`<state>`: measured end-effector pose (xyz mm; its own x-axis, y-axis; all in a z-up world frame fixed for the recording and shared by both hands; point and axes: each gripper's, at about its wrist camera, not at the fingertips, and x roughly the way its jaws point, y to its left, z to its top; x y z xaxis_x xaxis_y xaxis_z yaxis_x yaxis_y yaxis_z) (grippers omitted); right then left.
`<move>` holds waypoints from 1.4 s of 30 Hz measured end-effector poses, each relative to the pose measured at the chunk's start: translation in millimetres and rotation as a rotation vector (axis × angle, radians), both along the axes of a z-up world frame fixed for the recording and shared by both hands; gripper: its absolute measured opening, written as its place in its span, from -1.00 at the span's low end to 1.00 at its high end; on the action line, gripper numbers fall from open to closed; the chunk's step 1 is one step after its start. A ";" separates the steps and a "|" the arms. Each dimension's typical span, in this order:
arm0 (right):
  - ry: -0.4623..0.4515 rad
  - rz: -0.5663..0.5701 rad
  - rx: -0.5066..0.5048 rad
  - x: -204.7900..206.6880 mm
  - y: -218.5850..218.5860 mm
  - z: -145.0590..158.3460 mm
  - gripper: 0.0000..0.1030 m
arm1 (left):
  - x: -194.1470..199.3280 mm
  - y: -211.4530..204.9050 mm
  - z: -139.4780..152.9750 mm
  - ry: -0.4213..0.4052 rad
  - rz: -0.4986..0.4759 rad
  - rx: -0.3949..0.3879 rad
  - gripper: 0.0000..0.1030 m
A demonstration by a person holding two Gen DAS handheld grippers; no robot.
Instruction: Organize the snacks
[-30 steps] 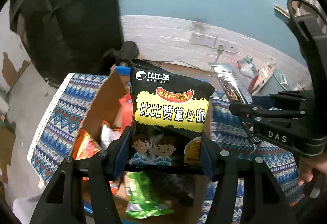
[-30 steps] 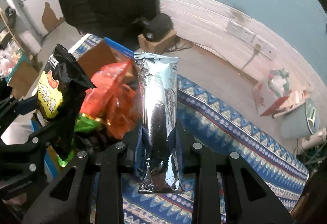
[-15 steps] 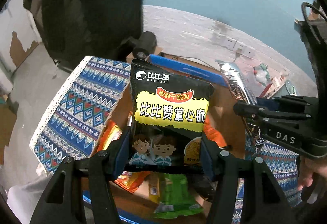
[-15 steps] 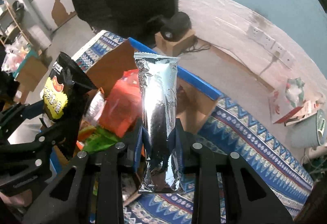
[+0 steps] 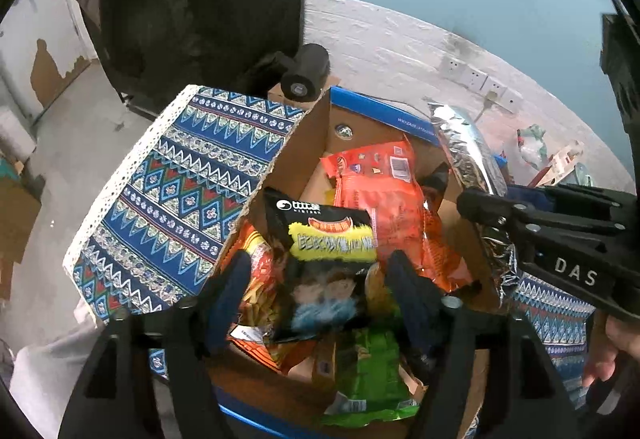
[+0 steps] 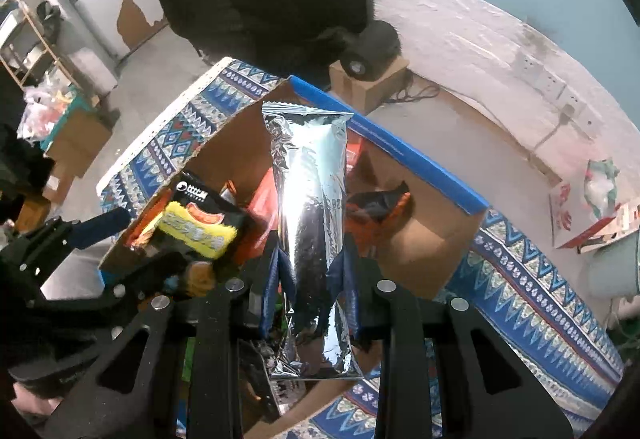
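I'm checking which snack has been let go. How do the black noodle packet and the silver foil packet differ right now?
The black noodle packet is printed, with a yellow band; the silver foil packet is plain.

The black one lies loose between the left claw's just-opened fingers, blurred; the silver one stands upright, pinched by the right claw.

Both are over the cardboard box.

Even daylight, glare on foil packet (image 6: 310, 207), black packet (image 5: 326, 263) seemingly motion-blurred, fisheye-bent edges

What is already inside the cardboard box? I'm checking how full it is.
Inside the cardboard box: an orange packet, a green packet and the black-and-yellow noodle packet. Whatever lies beneath them is covered.
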<state>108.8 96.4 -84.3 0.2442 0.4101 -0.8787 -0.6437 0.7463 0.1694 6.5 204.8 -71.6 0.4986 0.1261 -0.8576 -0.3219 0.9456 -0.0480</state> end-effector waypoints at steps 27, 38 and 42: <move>-0.087 -0.052 0.075 -25.9 -37.6 48.0 0.46 | -26.7 -23.1 43.8 -0.030 -0.050 0.105 0.71; -0.187 -0.096 0.075 -51.4 -84.9 70.6 0.50 | -37.9 -43.2 64.1 -0.054 -0.074 0.125 0.82; -0.197 -0.098 0.072 -57.0 -98.0 70.7 0.50 | -40.6 -49.6 70.0 -0.067 -0.085 0.131 0.85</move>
